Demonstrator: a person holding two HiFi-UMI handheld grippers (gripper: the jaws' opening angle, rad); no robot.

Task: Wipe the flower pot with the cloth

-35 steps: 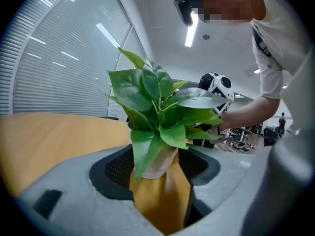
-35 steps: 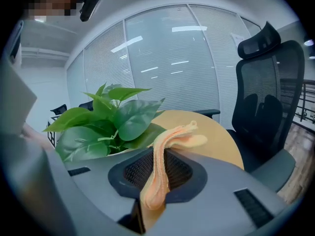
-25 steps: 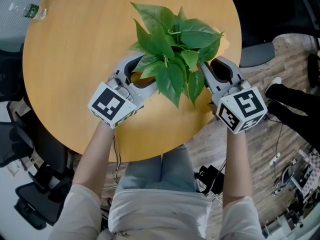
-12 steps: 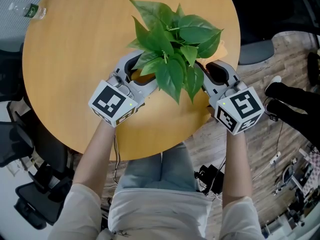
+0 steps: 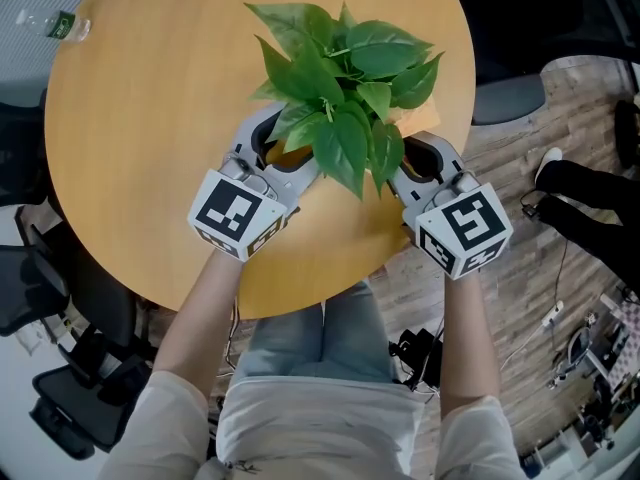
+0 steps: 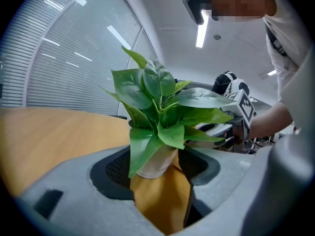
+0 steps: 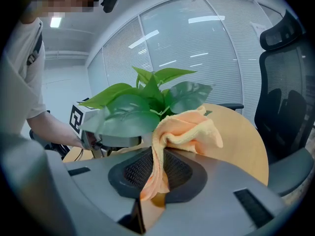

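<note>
Far half of the table point(image 5: 150, 118) lies open — only a bottle point(image 5: 62, 25) at its left rim. Nearer, leaves point(image 5: 340, 78) overhang the flower pot point(image 6: 156, 163); the left gripper point(image 5: 278, 153) and right gripper point(image 5: 422, 156) flank it closely — cloth point(image 7: 189, 127) bunched at the right one's tips.

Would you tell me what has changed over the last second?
The right gripper, shut on the orange terry cloth, shifted left in the head view, closer to the white flower pot. The left gripper kept its hold on the pot; nothing was released.
</note>
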